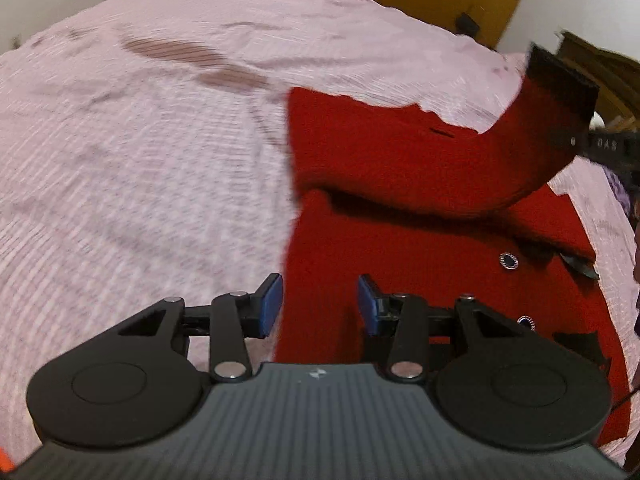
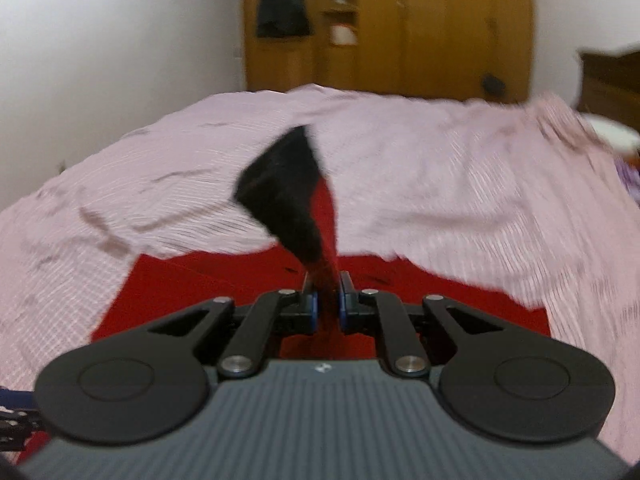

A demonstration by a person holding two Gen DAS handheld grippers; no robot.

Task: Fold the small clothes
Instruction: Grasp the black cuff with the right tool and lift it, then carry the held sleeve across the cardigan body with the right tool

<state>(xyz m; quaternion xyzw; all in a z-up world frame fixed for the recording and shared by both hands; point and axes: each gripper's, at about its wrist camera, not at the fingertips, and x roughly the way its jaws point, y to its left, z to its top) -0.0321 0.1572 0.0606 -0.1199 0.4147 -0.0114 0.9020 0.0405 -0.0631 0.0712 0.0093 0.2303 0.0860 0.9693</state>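
A small red jacket (image 1: 400, 264) with snap buttons (image 1: 508, 260) lies flat on the pink striped bedsheet (image 1: 140, 160). My left gripper (image 1: 320, 304) hovers open over the jacket's left edge, its blue pads apart and gripping nothing. My right gripper (image 2: 328, 304) is shut on the jacket's sleeve (image 2: 326, 248), whose black cuff (image 2: 280, 188) sticks up beyond the fingertips. In the left wrist view that sleeve (image 1: 500, 152) arches up off the jacket body toward the right, with the cuff (image 1: 560, 80) on top and the right gripper (image 1: 576, 142) at the frame's edge.
A wooden wardrobe (image 2: 400, 28) stands beyond the bed, with a dark garment (image 2: 282, 4) hanging on it. A dark wooden headboard (image 2: 608, 76) is at the right. Something purple (image 1: 616, 188) lies at the bed's right edge. Pink sheet spreads wide to the left.
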